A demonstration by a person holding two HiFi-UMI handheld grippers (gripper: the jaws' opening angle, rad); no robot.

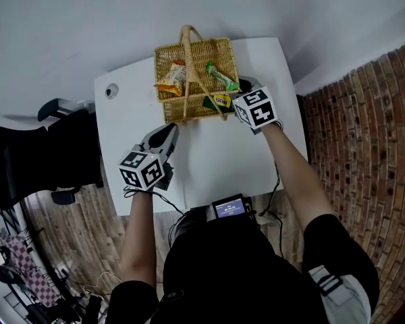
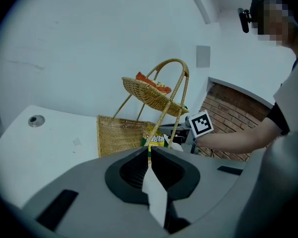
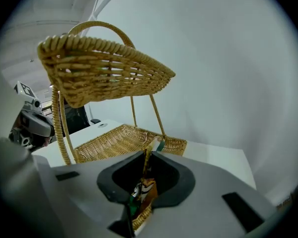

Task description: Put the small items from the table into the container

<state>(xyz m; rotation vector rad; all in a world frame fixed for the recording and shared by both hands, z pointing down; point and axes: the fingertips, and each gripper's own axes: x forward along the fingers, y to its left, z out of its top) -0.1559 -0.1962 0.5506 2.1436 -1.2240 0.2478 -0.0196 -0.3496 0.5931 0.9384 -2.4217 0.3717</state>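
Toward the lower left of the head view, the left gripper [image 1: 170, 131] hovers over bare counter [image 1: 209, 160] with its jaws clenched together. Its own view shows no item between them, only a pale sliver in the seam that is probably the counter below. It points toward the basket without touching it, likely parked out of the way since this hand has nothing to deliver.

At upper centre stands the two-tier wicker basket [image 1: 189, 116], the container for this task, set near the far edge of the counter. An orange snack packet [image 1: 172, 79] lies toward its left side, a green packet [image 1: 221, 77] toward its right, and a yellow-labelled item [image 1: 222, 100] near the front right corner. No loose item shows on the counter around it.

At the basket's right front corner, the right gripper [image 3: 149, 155] is grasping a small brown-and-green packet [image 3: 143, 190], pinched edgewise so that one end pokes out past the jaw tips. That end sits just over the lower tray [image 3: 119, 140], beneath the upper tray [image 3: 104, 73]. The low, slanted approach probably serves to slip the packet under the upper tier. It looks nearly ready to be let go.
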